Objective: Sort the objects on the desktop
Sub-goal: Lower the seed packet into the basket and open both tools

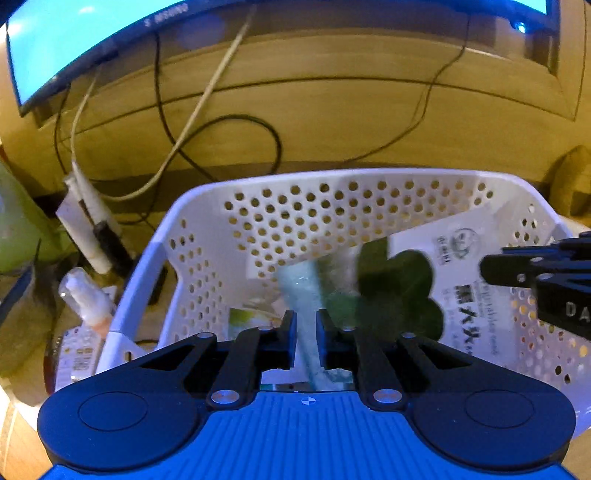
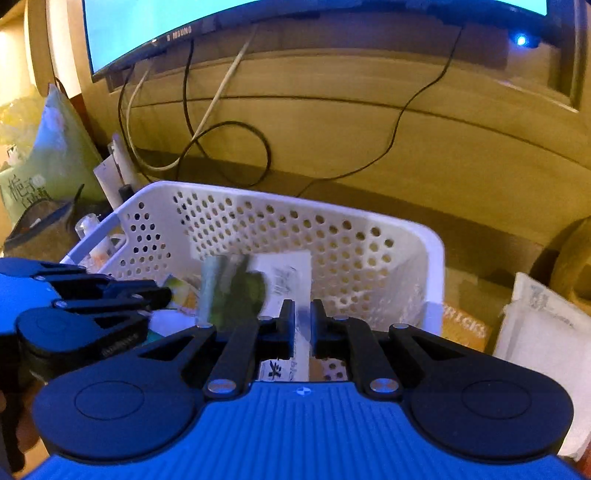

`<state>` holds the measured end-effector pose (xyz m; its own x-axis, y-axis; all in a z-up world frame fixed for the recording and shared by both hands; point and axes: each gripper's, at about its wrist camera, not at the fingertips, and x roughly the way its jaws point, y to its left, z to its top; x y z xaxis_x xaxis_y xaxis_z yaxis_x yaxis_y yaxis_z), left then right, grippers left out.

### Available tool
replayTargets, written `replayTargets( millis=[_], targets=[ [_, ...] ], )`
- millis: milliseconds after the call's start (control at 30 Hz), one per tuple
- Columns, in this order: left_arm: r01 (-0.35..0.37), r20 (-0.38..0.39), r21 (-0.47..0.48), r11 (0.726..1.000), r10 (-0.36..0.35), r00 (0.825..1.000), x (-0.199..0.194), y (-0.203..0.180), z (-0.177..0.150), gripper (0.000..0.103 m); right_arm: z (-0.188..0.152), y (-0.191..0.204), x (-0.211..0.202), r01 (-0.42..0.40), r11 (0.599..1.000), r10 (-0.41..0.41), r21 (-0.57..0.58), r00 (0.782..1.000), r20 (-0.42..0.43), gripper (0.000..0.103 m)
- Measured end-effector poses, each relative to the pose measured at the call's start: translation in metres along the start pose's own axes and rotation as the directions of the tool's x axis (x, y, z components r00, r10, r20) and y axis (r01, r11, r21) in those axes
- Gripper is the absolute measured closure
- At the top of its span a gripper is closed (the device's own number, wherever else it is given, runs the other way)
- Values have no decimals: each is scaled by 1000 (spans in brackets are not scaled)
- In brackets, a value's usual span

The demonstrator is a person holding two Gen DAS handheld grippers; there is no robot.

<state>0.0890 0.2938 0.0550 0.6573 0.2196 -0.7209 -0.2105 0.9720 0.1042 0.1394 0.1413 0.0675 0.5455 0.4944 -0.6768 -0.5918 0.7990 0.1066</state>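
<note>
Left wrist view: the clover-printed packet (image 1: 399, 291) lies tilted inside the white perforated basket (image 1: 207, 229), already sorted, it seems. Both the left gripper (image 1: 306, 339) and right gripper (image 2: 303, 328) hover above it, jaws narrow and seemingly empty; next likely means withdrawing toward the items left on the table (image 2: 480, 236).

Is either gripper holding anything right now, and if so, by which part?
Cannot tell. The left gripper and right gripper hang over the white basket with jaws slightly apart; the blurred packets look like they lie below, not gripped.

monitor (image 2: 177, 31): "SAMSUNG", partly blurred | right gripper (image 1: 576, 309): "DA" | packet (image 1: 461, 295): Chinese print, probably "大头"
</note>
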Motion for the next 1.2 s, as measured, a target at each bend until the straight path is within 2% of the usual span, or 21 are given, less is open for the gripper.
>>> replayTargets(
  millis=[133, 233, 300, 367, 400, 800, 1000, 1033, 1067, 1100, 1133, 1167, 1200],
  targets=[
    [8, -2, -2, 1000, -8, 1000, 1, 0, -1, 74, 1, 5, 1, 4, 1000, -4, 1, 1000, -6, 91],
    [8, -4, 0, 1000, -8, 1000, 3, 1, 0, 65, 4, 7, 2, 6, 1000, -6, 7, 1000, -4, 91],
    [4, -1, 1, 1000, -4, 1000, 3, 1, 0, 59, 5, 7, 3, 6, 1000, -6, 9, 1000, -4, 78],
    [0, 3, -1, 1000, 0, 1000, 4, 2, 0, 52, 5, 6, 2, 6, 1000, -6, 17, 1000, 3, 46],
    [-2, 6, -1, 1000, 2, 1000, 4, 2, 0, 50, 5, 6, 2, 15, 1000, -15, 16, 1000, 12, 43],
    [-25, 3, -8, 1000, 25, 1000, 0, -4, 2, 46, 6, 4, -6, -2, 1000, 2, 8, 999, 48, 42],
    [-40, 10, 0, 999, 40, 999, -6, -12, 2, 36, 5, 2, -11, -10, 1000, 10, 5, 998, 62, 42],
    [-42, 14, -1, 999, 42, 999, -8, -13, 2, 33, 5, 1, -13, -11, 1000, 11, 6, 998, 66, 42],
    [-43, 20, -2, 999, 43, 999, -11, -14, 2, 25, 5, -2, -16, -15, 1000, 14, 11, 997, 78, 42],
    [-42, 33, -4, 999, 42, 999, -15, -16, 2, 20, 5, -4, -21, -19, 1000, 17, 20, 995, 94, 40],
    [-41, 54, -8, 999, 41, 998, -20, -18, 2, 12, 4, -7, -26, -27, 999, 24, 29, 993, 114, 31],
    [-42, 72, -9, 999, 42, 997, -25, -20, 3, 10, 4, -10, -33, -36, 999, 31, 36, 990, 137, 24],
    [-42, 90, -9, 999, 42, 995, -31, -23, 3, 10, 2, -15, -40, -38, 998, 31, 40, 986, 165, 22]
  ],
)
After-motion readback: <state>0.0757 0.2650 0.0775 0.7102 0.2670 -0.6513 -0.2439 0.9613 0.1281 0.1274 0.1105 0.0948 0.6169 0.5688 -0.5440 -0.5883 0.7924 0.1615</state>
